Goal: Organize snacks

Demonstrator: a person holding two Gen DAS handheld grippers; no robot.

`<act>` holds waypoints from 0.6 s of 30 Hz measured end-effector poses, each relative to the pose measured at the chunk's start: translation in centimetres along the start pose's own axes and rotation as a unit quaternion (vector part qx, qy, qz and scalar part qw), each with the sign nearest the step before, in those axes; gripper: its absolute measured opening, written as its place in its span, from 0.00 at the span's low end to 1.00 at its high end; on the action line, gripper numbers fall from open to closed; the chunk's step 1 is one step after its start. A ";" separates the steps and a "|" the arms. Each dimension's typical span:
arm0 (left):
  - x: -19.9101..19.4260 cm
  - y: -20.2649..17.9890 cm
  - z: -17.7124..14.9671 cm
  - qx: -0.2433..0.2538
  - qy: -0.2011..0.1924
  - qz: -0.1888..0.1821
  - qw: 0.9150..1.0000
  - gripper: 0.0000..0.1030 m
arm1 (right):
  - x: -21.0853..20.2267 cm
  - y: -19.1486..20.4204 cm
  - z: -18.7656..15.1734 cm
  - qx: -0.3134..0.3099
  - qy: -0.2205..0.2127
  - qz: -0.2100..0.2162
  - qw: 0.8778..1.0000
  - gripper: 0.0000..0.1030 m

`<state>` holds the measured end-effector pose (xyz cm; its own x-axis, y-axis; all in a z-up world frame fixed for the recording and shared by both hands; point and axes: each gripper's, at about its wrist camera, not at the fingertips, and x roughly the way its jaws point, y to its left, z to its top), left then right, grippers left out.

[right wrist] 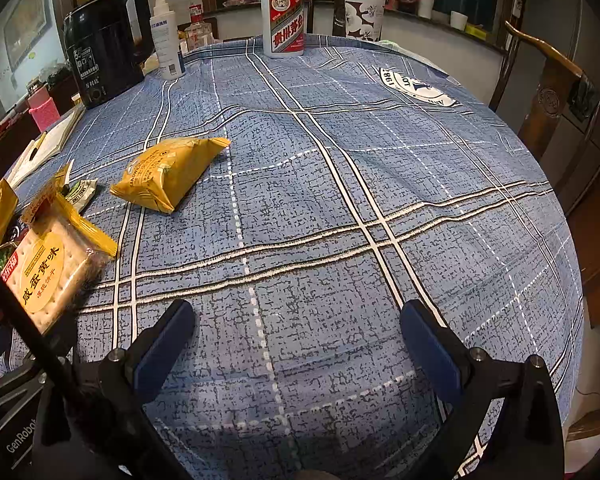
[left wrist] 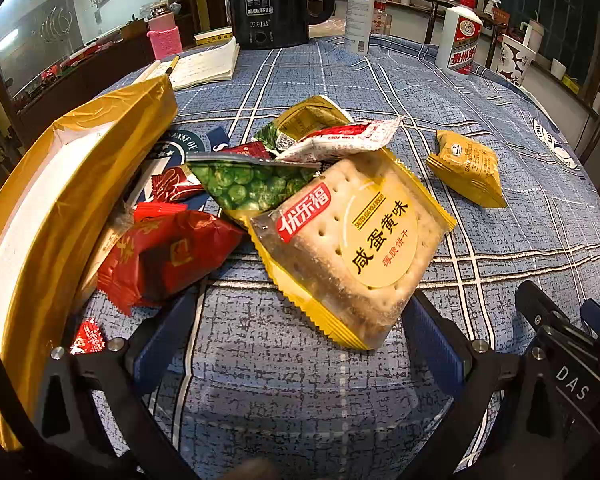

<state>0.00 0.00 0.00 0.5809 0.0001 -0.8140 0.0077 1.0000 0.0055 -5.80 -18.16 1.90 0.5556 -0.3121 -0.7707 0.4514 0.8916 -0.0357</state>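
A pile of snack packets lies on the blue plaid tablecloth (left wrist: 480, 216) beside a gold-rimmed white box (left wrist: 40, 216). In front is a yellow cracker pack (left wrist: 352, 248), behind it a green pea bag (left wrist: 252, 188), a red-white sachet (left wrist: 340, 140) and a red packet (left wrist: 168, 256). A yellow biscuit packet (left wrist: 466, 168) lies apart to the right, also in the right wrist view (right wrist: 168, 172). My left gripper (left wrist: 300, 312) is open, its jaws on either side of the cracker pack's near corner. My right gripper (right wrist: 296, 328) is open and empty over bare cloth; the cracker pack (right wrist: 48, 272) is to its left.
At the table's far edge stand a black kettle (left wrist: 272, 4), a white spray bottle (left wrist: 358, 16), a white liquor bottle (right wrist: 283, 20), a paper cup (right wrist: 364, 16) and an open notebook (left wrist: 204, 66). A wooden chair (right wrist: 552, 92) stands at the right.
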 end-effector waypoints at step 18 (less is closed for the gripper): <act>-0.2 -0.1 -0.1 -0.008 0.009 0.008 1.000 1.00 | 0.0 0.2 0.0 0.004 0.000 0.000 1.000 1.00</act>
<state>-0.20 -0.08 0.06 0.5663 0.0156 -0.8240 -0.0141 0.9999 0.0092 -5.70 -18.03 1.93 0.5558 -0.3118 -0.7706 0.4566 0.8892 -0.0304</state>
